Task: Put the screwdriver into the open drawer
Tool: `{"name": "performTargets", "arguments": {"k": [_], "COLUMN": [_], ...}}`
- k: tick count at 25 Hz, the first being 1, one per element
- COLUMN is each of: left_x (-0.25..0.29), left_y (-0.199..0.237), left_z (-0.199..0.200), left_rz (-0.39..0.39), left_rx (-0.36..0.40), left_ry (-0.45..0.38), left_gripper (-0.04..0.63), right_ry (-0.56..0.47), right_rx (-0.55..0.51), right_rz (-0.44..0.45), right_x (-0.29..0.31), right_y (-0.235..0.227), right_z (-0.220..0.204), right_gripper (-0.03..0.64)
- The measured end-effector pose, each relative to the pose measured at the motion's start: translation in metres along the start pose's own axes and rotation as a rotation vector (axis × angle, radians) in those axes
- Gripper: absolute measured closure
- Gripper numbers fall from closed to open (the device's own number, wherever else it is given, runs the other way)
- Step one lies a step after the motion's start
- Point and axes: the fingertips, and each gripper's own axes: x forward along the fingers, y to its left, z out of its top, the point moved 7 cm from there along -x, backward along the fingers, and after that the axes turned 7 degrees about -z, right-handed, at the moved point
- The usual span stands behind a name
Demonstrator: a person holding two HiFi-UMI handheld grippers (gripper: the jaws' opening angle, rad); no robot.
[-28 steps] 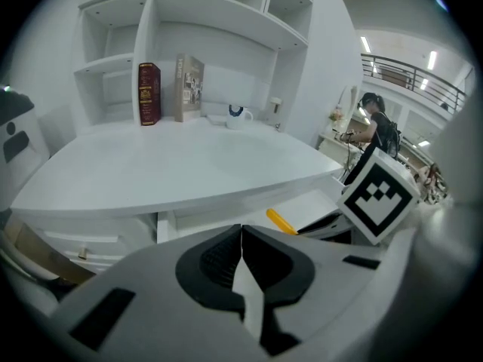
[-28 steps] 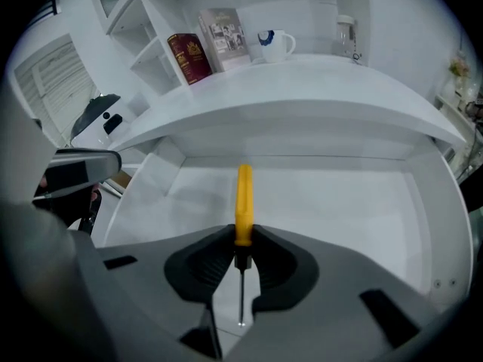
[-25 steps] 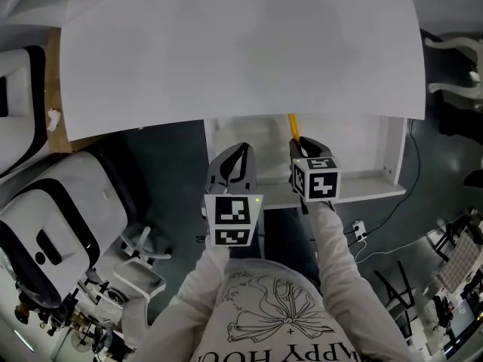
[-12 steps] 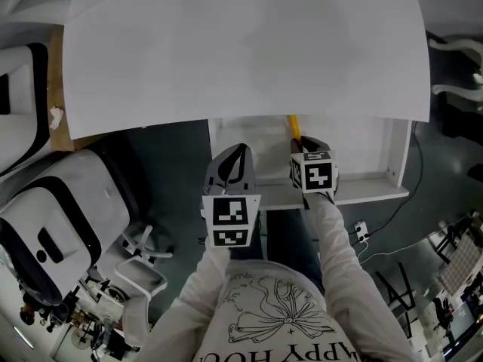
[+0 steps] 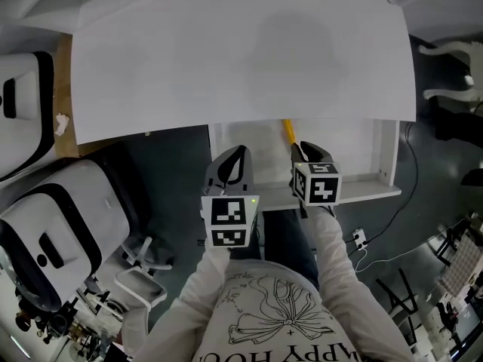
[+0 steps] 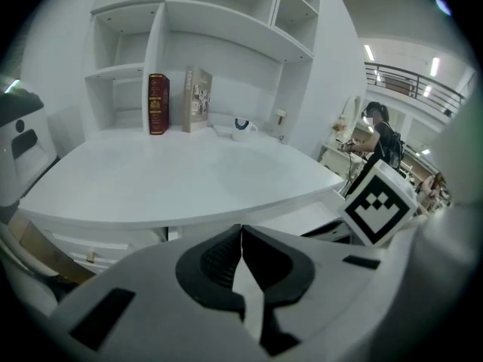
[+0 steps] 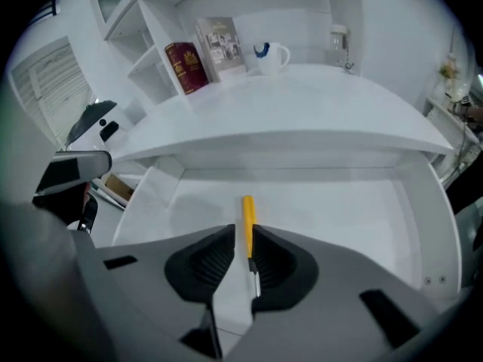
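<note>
A screwdriver (image 5: pixel 289 133) with a yellow handle lies in the open white drawer (image 5: pixel 351 189) under the desk's front edge, handle pointing away from me. My right gripper (image 5: pixel 304 148) hangs over its near end. In the right gripper view the screwdriver (image 7: pixel 247 217) shows in the gap of the right gripper (image 7: pixel 241 231), close to the right-hand jaw. A strip of drawer floor (image 7: pixel 339 210) shows between it and the other jaw, so the gripper is open. My left gripper (image 5: pixel 236 151) hovers at the drawer's left front corner, and the left gripper (image 6: pixel 241 229) is shut on nothing.
The white desk top (image 5: pixel 241 51) overhangs the back of the drawer. A red book (image 6: pixel 158 104), a second book and a mug (image 6: pixel 241 125) stand at its far side under shelves. A white machine (image 5: pixel 60 210) stands to the left. A cable (image 5: pixel 377 240) lies on the floor to the right.
Both grippers have come up a little toward the head camera. Slightly more of the yellow handle shows beyond the right gripper's tips.
</note>
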Motion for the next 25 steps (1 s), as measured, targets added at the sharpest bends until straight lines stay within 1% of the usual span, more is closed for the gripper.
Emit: {"name": "performTargets", "arguments": {"k": [6, 9, 13, 20, 25], "left_x": [-0.019, -0.034, -0.055, -0.096, -0.124], "left_y": [-0.01, -0.019, -0.029, -0.047, -0.053], "left_z": [0.033, 0.049, 0.068, 0.101, 0.126], "left_rz": [-0.013, -0.017, -0.026, -0.037, -0.026], "left_rx": [0.034, 0.047, 0.069, 0.11, 0.136], "left_ry": [-0.077, -0.119, -0.177, -0.296, -0.398], "left_gripper": [0.589, 0.589, 0.589, 0.589, 0.589], "right_ry": [-0.13, -0.23, -0.372, -0.543, -0.68], "right_rx": [0.082, 0.097, 0.084, 0.061, 0.035], "right_rz": [-0.024, -0.032, -0.04, -0.054, -0.07], "right_x": [-0.056, -0.088, -0.131, -0.201, -0.243], "right_y": [0.001, 0.005, 0.012, 0.028, 0.034], "right_z": [0.023, 0.035, 0.053, 0.075, 0.094], "right_gripper": [0.583, 0.595, 0.601, 0.606, 0.612]}}
